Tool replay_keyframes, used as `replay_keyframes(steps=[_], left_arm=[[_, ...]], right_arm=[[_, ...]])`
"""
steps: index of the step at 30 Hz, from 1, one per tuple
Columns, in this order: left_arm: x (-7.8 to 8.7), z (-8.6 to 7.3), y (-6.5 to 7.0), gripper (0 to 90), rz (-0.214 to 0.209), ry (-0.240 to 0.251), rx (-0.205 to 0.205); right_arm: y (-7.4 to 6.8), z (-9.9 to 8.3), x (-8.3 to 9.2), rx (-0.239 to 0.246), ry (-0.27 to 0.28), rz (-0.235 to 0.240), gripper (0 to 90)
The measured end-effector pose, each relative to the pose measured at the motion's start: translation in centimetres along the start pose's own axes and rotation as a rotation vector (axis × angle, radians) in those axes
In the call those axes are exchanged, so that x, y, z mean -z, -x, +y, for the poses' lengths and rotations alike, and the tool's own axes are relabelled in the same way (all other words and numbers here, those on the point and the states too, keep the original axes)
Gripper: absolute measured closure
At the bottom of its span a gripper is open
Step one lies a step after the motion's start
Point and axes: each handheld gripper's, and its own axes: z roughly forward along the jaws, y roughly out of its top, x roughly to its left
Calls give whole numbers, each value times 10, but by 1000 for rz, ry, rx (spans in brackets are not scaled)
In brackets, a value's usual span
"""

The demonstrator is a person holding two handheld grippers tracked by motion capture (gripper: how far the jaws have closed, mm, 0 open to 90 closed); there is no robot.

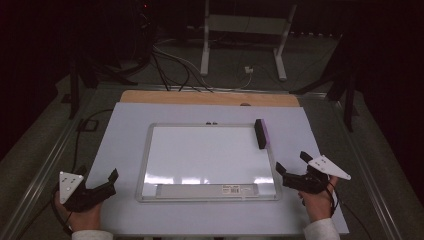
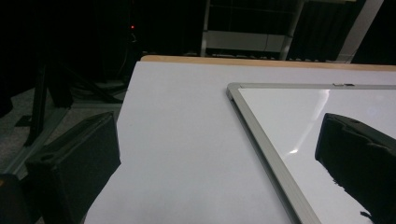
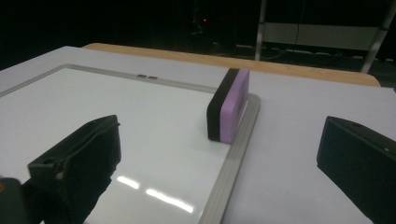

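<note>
A whiteboard (image 1: pixel 207 155) with a silver frame lies flat in the middle of the table; its surface looks blank. A purple eraser with a black pad (image 1: pixel 261 133) stands on its edge at the board's far right corner, seen closer in the right gripper view (image 3: pixel 229 105). My left gripper (image 1: pixel 100 186) rests open at the table's near left, its jaws spanning the board's left frame (image 2: pixel 261 135). My right gripper (image 1: pixel 292 164) is open at the near right, beside the board's right edge, with the eraser ahead of it. Neither holds anything.
The board lies on a white sheet (image 1: pixel 125 130) over a wooden tabletop (image 1: pixel 150 96). A tray strip (image 1: pixel 207 190) runs along the board's near edge. Beyond the table are cables (image 1: pixel 170 65), a white stand (image 1: pixel 245 30) and dark tripod legs (image 1: pixel 75 85).
</note>
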Motion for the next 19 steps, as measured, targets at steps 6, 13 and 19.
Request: replay_keyframes(steps=[6,13,19], left_arm=[[1,0,0,8,-9,0,1],[1,3,2,8,-35,10,-13],[-2,3,5,8,-48,-3,-27]], right_arm=[[3,-16,17,-2,18,-2,2],[12,-26,30,-60,67,-13,2],[12,-28,31,-7,53,-30,2]])
